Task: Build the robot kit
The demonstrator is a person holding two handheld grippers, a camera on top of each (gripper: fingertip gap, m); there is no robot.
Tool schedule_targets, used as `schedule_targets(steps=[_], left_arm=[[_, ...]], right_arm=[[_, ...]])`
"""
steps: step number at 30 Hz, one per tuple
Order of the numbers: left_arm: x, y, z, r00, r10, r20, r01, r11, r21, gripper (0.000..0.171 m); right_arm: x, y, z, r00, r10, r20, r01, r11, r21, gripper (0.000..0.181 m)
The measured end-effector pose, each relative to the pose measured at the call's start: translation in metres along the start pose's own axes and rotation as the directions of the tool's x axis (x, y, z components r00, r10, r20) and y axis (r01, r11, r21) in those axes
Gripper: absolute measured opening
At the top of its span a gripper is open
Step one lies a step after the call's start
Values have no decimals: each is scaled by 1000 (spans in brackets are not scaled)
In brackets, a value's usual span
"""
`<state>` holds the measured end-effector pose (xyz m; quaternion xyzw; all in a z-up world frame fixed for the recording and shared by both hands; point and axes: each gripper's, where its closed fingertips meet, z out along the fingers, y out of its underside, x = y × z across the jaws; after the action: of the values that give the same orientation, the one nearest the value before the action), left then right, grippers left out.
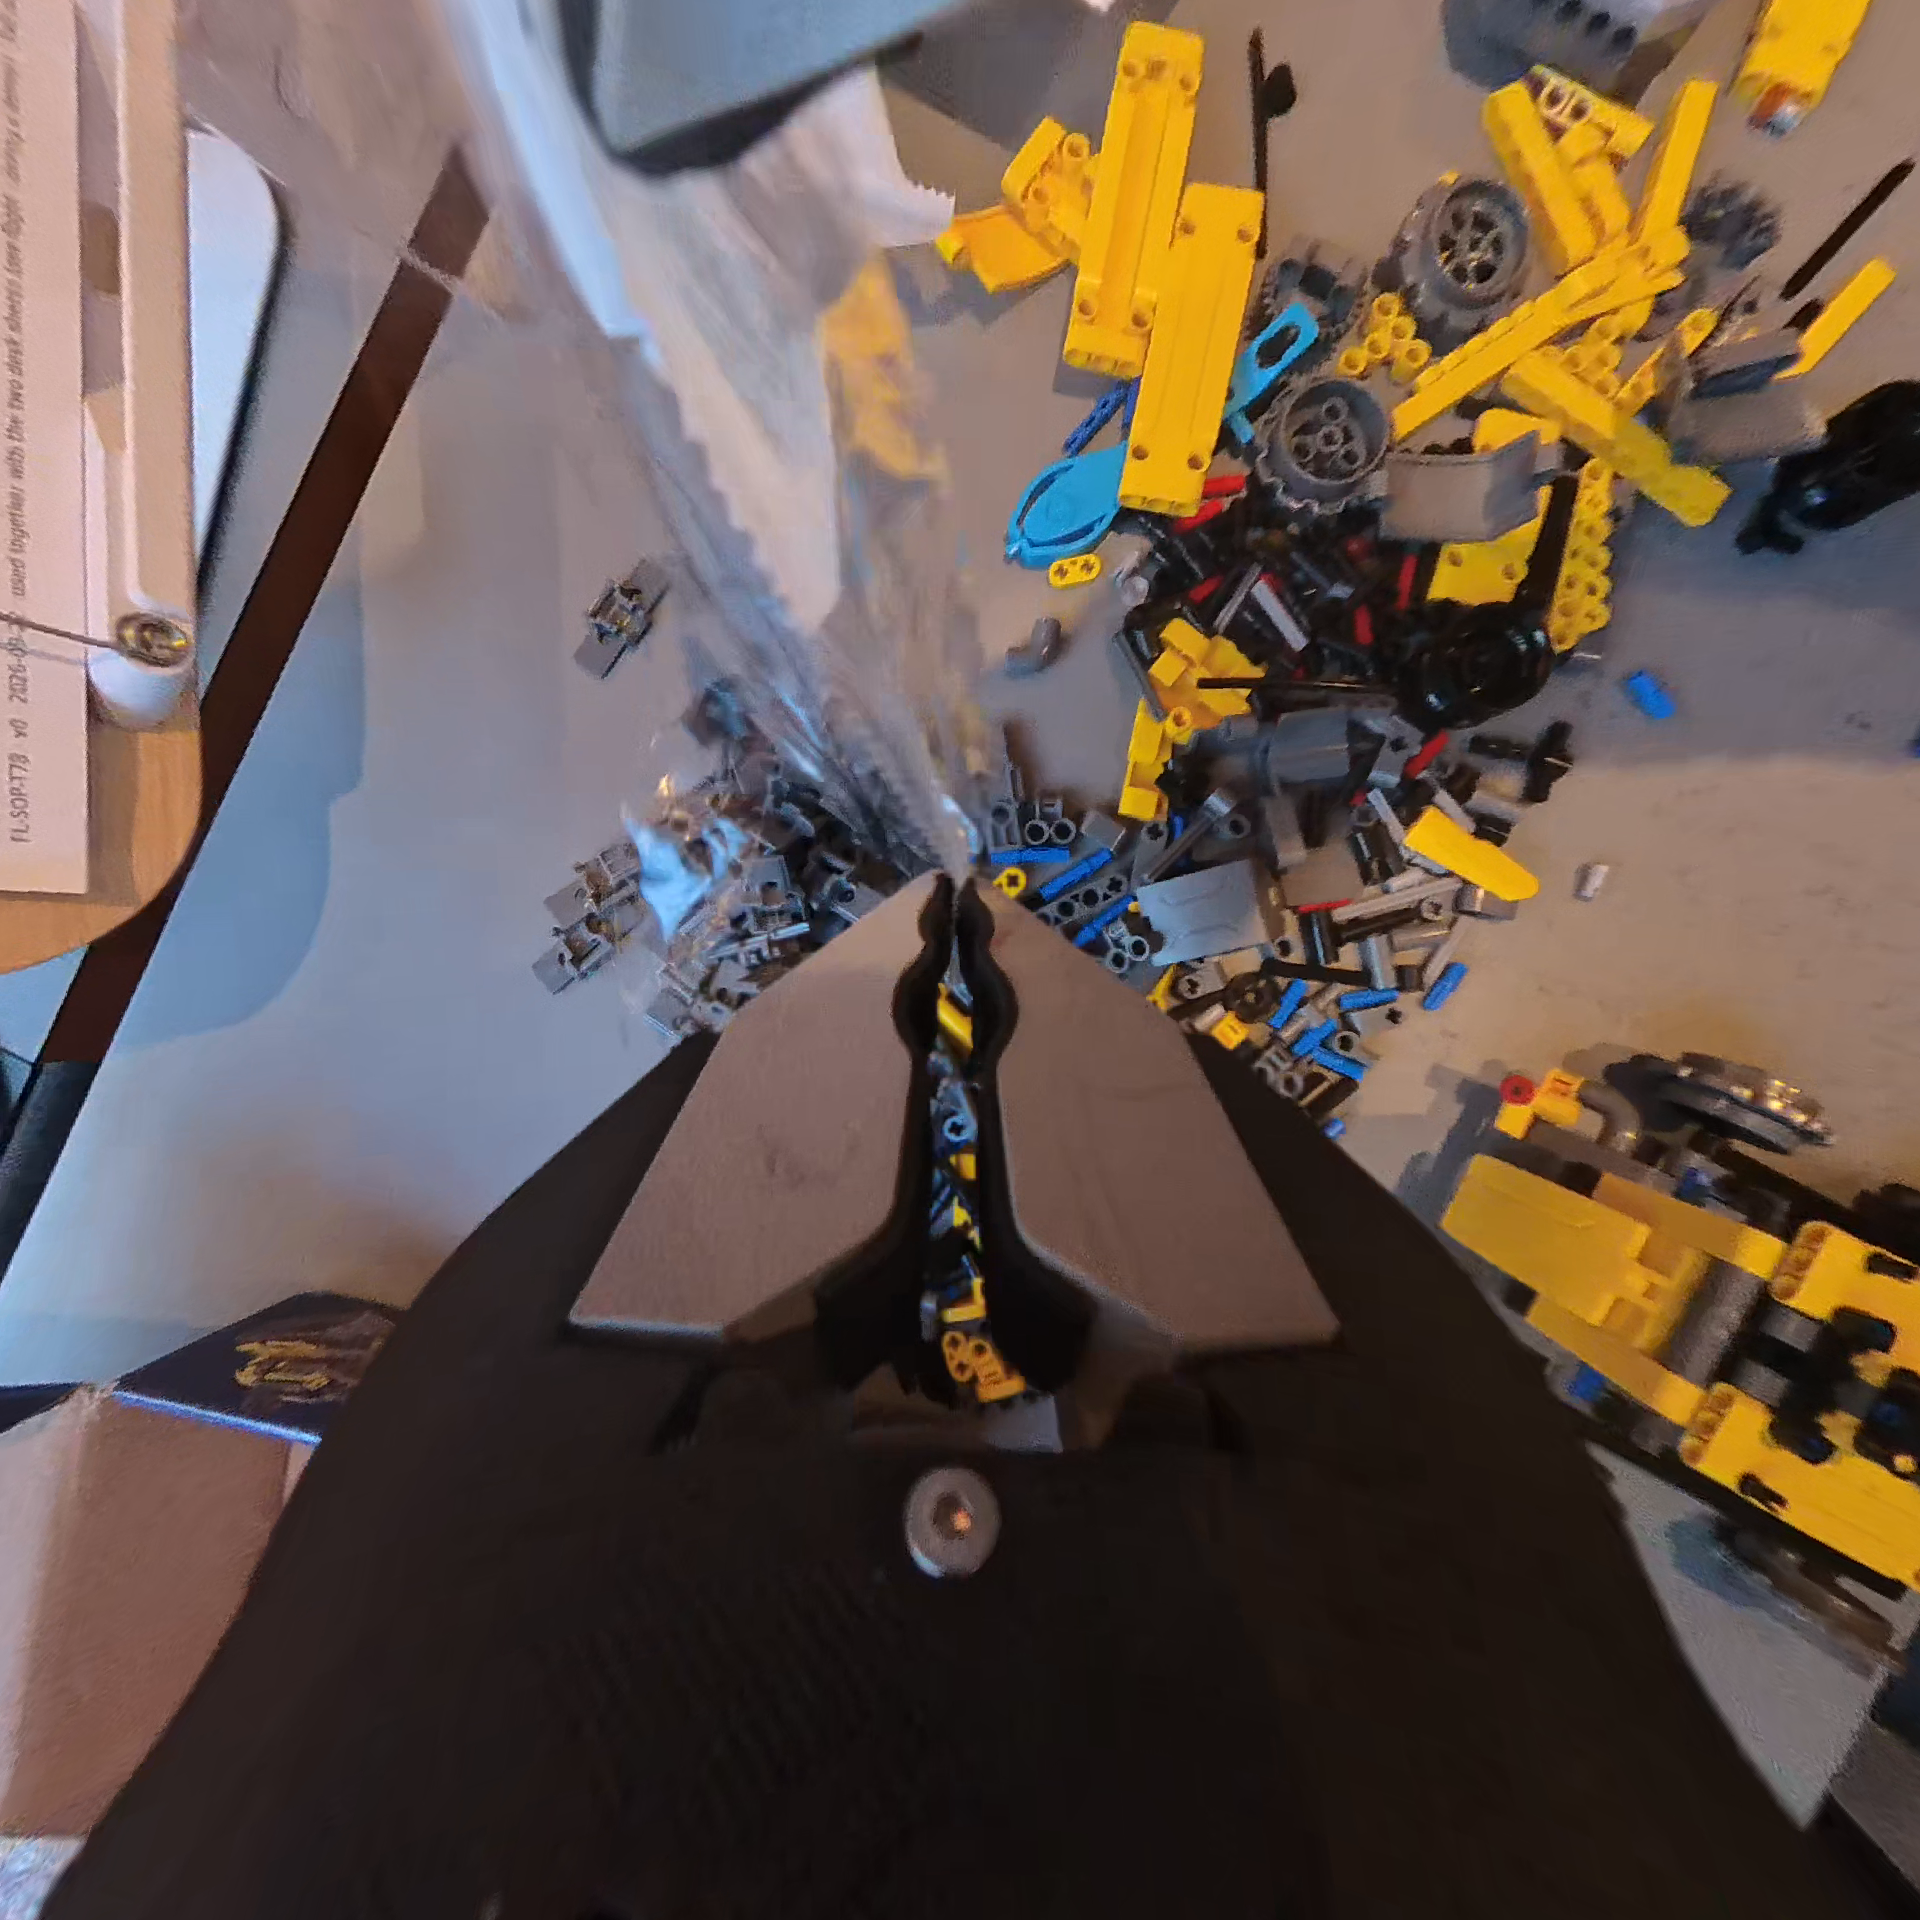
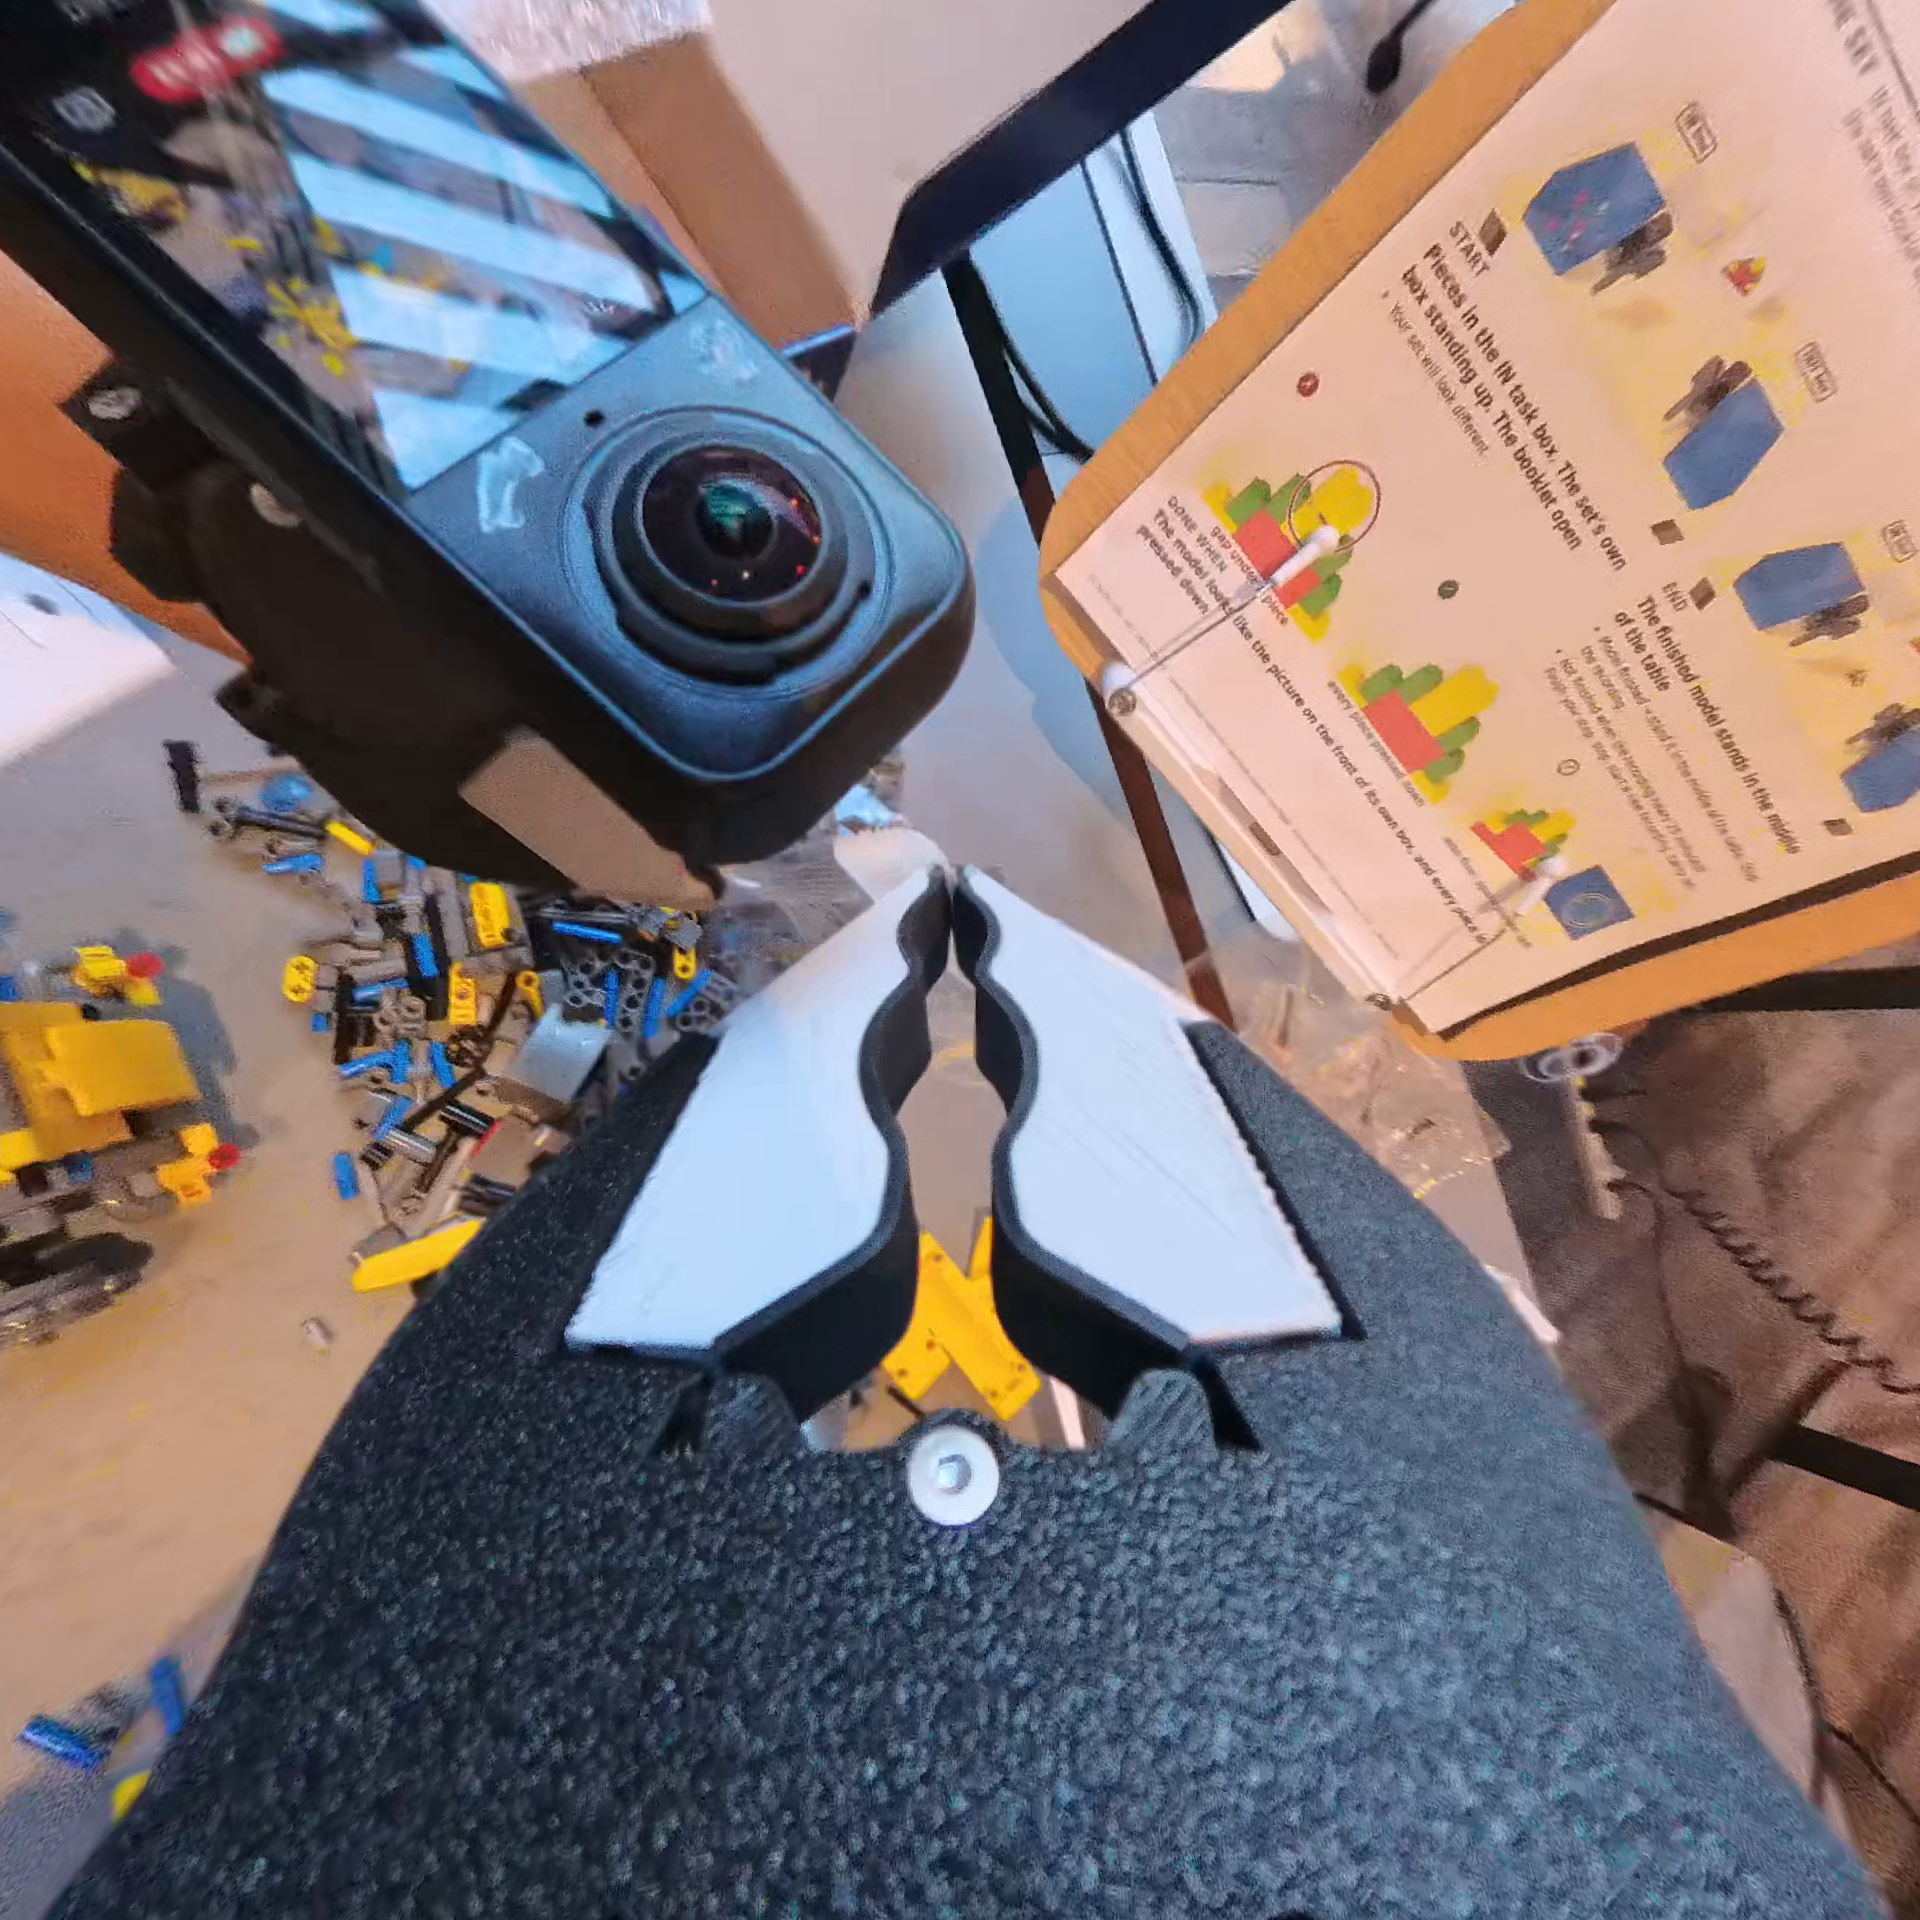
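My left gripper (image 1: 951, 885) is shut on the edge of a clear plastic bag (image 1: 748, 582) with a serrated edge. The bag stretches up and away from the tips. Small grey pieces (image 1: 675, 914) hang in its lower part, left of the tips. My right gripper (image 2: 951, 896) is shut, and its tips pinch a bit of the same clear bag (image 2: 883, 847). The left gripper's body with its camera (image 2: 727, 540) fills the upper left of the right wrist view, very close to my right tips.
A pile of loose yellow, black, grey and blue building pieces (image 1: 1299, 675) covers the beige table (image 1: 1714, 852). A part-built yellow vehicle (image 1: 1714, 1309) stands at the right. A board with a printed instruction sheet (image 2: 1507, 582) stands behind. A cardboard box (image 1: 114, 1579) is at the lower left. Tip to tip, the grippers are about 12 centimeters apart.
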<state>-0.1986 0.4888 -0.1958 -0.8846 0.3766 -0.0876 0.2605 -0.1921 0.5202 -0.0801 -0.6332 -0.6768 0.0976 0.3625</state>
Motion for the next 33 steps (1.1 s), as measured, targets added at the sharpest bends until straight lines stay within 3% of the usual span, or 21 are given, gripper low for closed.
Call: schedule_targets(steps=[5,10,13,15,17,18,26,30,32,33], left_arm=[[-7,-1,-6,993,-115,-6,115,992,51,0],[-10,-7,-13,990,-143,4,141,983,119,54],[-15,-15,-15,988,-152,29,145,975,170,61],[-19,-17,-14,987,-153,46,143,974,178,55],[-19,-18,-15,991,-124,46,113,975,192,10],[-20,-19,-15,992,-120,49,108,972,207,0],[-17,-24,-18,988,-155,-28,157,945,288,0],[-16,-31,-28,976,-188,-111,216,903,371,0],[-19,-33,-35,968,-209,-141,249,881,402,0],[-21,-33,-37,964,-217,-152,261,874,410,0]], right_arm=[[7,0,0,999,-13,-50,13,1000,-9,0],[7,-3,-1,997,-42,-67,41,999,-25,0],[1,-7,-2,1000,-12,-14,12,1000,-4,0],[-2,-6,-3,1000,-12,6,12,1000,-5,0],[-2,-5,-5,1000,-10,13,10,1000,-1,0],[-2,-5,-6,1000,1,21,-1,1000,6,0],[-1,-10,-9,997,51,52,-54,996,73,1],[4,-7,-23,987,128,100,-144,975,169,7],[14,-2,-35,970,207,129,-235,937,258,30],[19,1,-41,957,249,149,-284,906,312,31]])
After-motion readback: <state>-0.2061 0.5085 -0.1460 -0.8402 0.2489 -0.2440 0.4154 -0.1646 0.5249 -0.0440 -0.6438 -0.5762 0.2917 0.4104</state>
